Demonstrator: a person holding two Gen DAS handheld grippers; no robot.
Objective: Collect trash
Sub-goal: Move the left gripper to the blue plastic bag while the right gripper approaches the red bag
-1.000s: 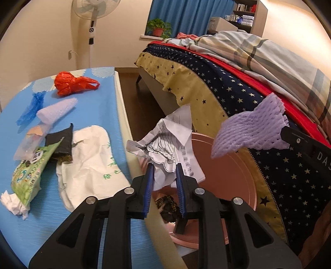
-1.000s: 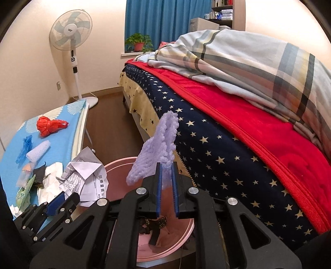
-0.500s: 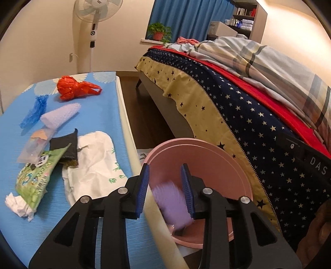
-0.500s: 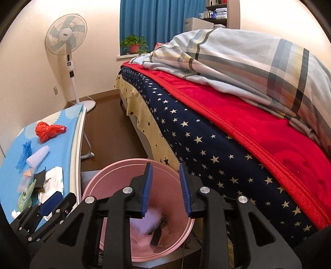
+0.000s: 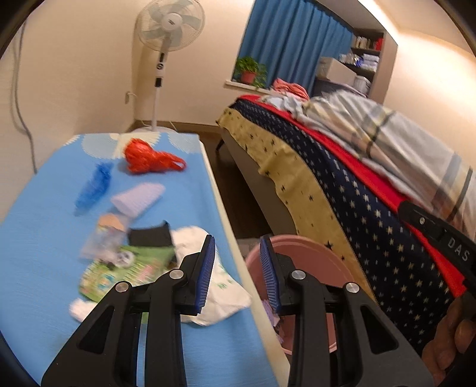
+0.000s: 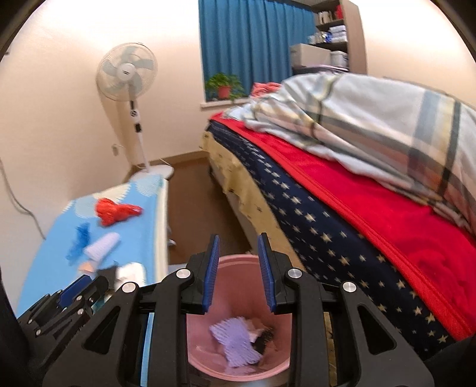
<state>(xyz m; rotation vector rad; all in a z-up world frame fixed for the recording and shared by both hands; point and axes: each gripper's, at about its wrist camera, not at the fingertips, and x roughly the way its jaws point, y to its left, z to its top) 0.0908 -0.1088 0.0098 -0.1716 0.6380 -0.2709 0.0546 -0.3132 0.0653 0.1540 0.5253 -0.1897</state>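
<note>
A pink bin (image 6: 238, 265) (image 5: 300, 247) stands on the floor between the blue-covered table (image 5: 35, 238) and the bed. A purple foam net (image 6: 238, 342) lies inside it on other scraps. My right gripper (image 6: 238, 241) hangs open above the bin, nothing between its fingers. My left gripper (image 5: 238, 241) is open and empty over the table's right edge. On the table lie a red plastic bag (image 5: 145, 156), a blue wrapper (image 5: 95, 184), a second purple foam net (image 5: 139, 196), a black packet (image 5: 150, 236), a green snack bag (image 5: 125, 271) and white paper (image 5: 220, 285).
The bed (image 5: 342, 184) with a starred cover and a plaid quilt (image 6: 372, 119) fills the right side. A standing fan (image 5: 166, 26) and a potted plant (image 5: 250, 68) are at the far wall. A person's hand (image 5: 455, 336) shows at the lower right of the left wrist view.
Both grippers let go: the crumpled paper left the left one, the purple net dropped from the right one into the bin. Both grippers then rose, and the views tilted up.
</note>
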